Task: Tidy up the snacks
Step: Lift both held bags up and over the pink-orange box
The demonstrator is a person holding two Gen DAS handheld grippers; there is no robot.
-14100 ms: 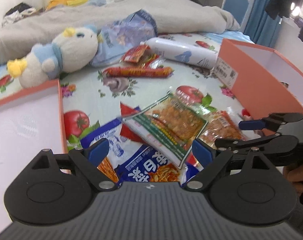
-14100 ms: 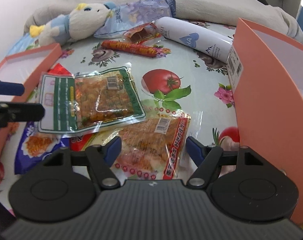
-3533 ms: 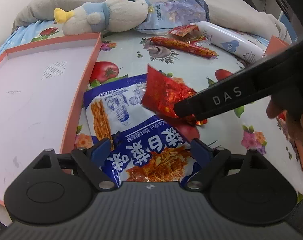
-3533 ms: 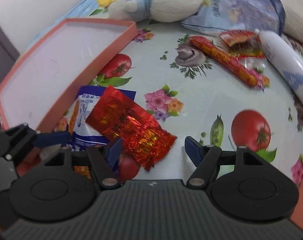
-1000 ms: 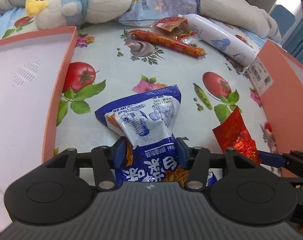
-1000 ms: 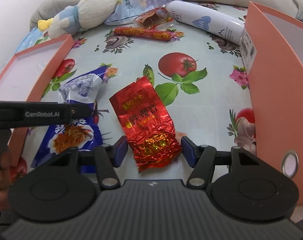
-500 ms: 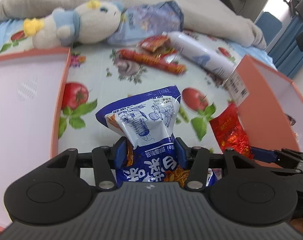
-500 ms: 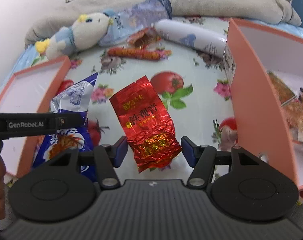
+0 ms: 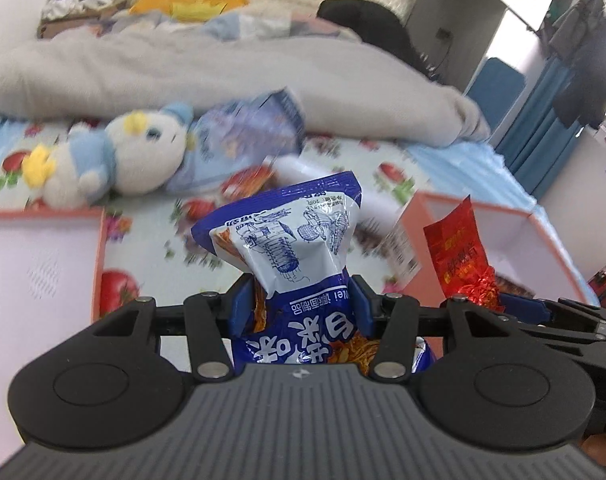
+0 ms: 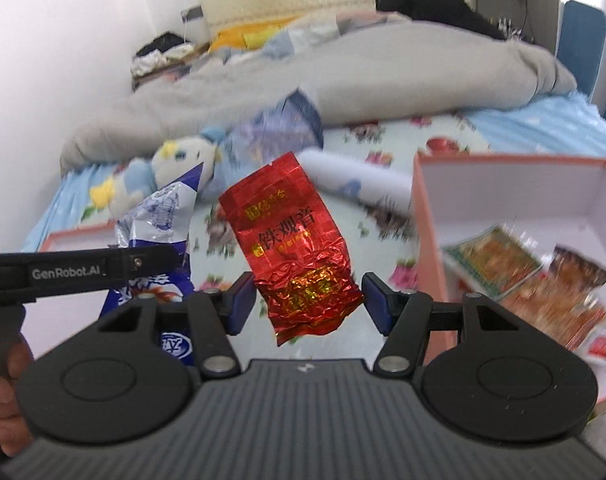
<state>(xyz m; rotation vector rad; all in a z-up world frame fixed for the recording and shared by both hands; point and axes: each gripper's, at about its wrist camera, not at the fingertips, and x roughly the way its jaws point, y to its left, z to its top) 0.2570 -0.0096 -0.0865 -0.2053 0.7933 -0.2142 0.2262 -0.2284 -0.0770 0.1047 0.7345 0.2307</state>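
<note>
A blue and white snack bag [image 9: 299, 248] stands upright in my left gripper [image 9: 299, 308], which is shut on its middle. My right gripper [image 10: 309, 304] is shut on the lower part of a red foil packet [image 10: 295, 248]. Both packets hang in the air above the flowered bedsheet. From the left wrist, the red foil packet [image 9: 459, 256] shows to the right, in front of the orange box [image 9: 419, 216]. The right wrist view has the blue bag [image 10: 159, 216] on its left. The orange box [image 10: 427, 216] lies to the right and holds several snack packets [image 10: 491, 256].
An orange-rimmed white lid [image 9: 99, 256] lies at the left. A plush toy [image 9: 115, 160], a pale blue bag [image 9: 243, 136] and a white bottle [image 10: 355, 184] lie further back, with a grey blanket [image 9: 223, 68] behind. A person's hand [image 10: 3, 400] grips the left tool.
Both grippers have risen off the bedsheet with their packets held. The views have tipped upward, and the orange box's inside with its packets now shows.
</note>
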